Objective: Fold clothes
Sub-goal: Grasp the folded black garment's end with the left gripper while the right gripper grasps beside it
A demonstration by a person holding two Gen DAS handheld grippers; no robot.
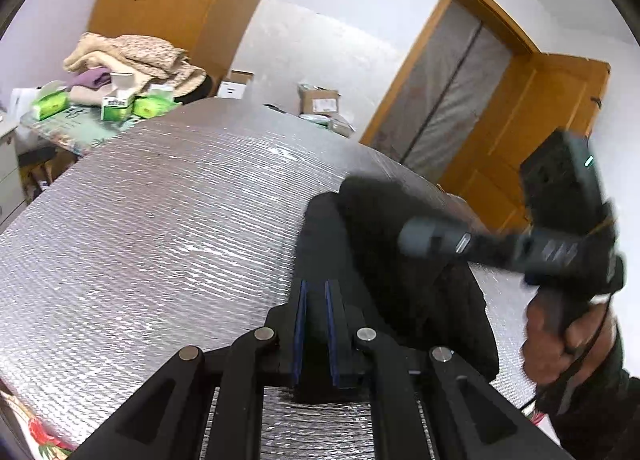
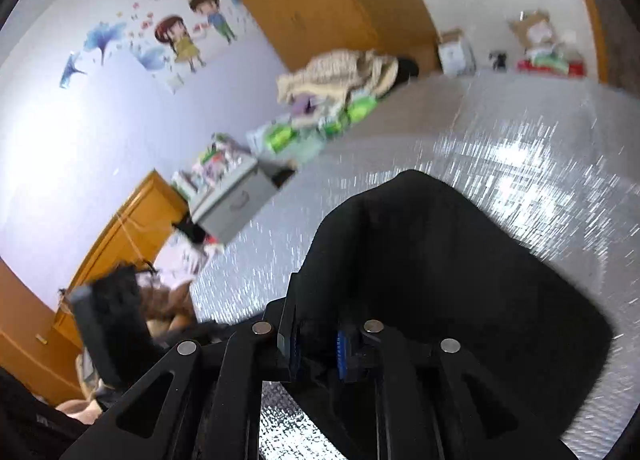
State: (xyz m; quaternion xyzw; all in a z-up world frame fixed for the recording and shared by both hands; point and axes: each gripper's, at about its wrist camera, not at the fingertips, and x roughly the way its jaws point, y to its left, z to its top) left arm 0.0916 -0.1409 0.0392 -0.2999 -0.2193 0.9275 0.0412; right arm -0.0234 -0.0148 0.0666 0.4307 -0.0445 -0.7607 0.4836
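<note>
A black garment (image 1: 400,292) lies bunched on the right part of the silver mat (image 1: 160,220). My left gripper (image 1: 316,300) sits at the bottom centre, its blue pads (image 1: 300,320) closed on an edge of the dark cloth. To the right, a person's hand (image 1: 560,340) holds my right gripper (image 1: 412,238) over the garment. In the right wrist view the black garment (image 2: 440,260) rises in a hump straight ahead of my right gripper (image 2: 316,340). Cloth fills the narrow gap between its blue pads (image 2: 340,352). This view is motion-blurred.
The silver quilted mat (image 2: 520,160) covers the whole work surface. At its far end stand folded blankets (image 1: 132,56) and green tissue packs (image 1: 116,106). Cardboard boxes (image 1: 320,100) and an orange door (image 1: 540,120) lie beyond. A grey drawer unit (image 2: 236,200) stands beside the mat.
</note>
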